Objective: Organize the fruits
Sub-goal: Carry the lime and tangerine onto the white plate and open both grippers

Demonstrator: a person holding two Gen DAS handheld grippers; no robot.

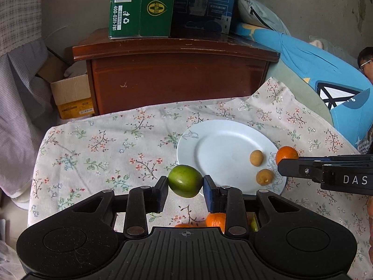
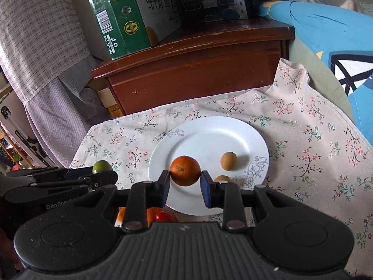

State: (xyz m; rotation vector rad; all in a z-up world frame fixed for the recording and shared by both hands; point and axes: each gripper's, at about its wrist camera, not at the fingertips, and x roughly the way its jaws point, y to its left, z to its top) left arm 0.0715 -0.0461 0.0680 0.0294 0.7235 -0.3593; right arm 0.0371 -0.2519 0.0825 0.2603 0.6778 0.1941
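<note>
Green lime point(image 1: 185, 181), smooth and glossy, pinched between the two black pads of the left gripper point(image 1: 185, 186), at lower centre of the left wrist view, held clear above the cloth. Gripper tilted downward, fingers point(image 1: 160, 192) closed on the fruit's two sides. Same lime peeking out at lower left of the right wrist view point(image 2: 101, 166), behind dark linkage.

Orange mandarin point(image 2: 185, 170), dimpled skin, round, clamped in the right gripper point(image 2: 185, 182) at centre of the right wrist view, over the near part of the plate; pads point(image 2: 206, 186) pressing from left and right. Pointing downward too, entering from the right edge in the left wrist view, mandarin point(image 1: 286, 155) at its tip.

White plate point(image 2: 209, 135), round, glazed, with a faint line drawing on the rim, lying on the cloth. On it, two small tan fruits point(image 2: 229, 161), matte and round, near the right rim; kind not clear.

More orange fruit point(image 1: 215, 220) and a red glossy one point(image 2: 163, 216) partly hidden low in frame behind the grippers.

Floral tablecloth point(image 1: 105, 144), beige, soft, wrinkled at upper right. Beyond it, dark red wooden cabinet point(image 1: 177, 74), scuffed, bearing a green carton point(image 1: 139, 7) and a dark blue box point(image 1: 205, 4). Blue printed bedding point(image 1: 321, 70) at right; checked fabric point(image 2: 35, 35) at left.
</note>
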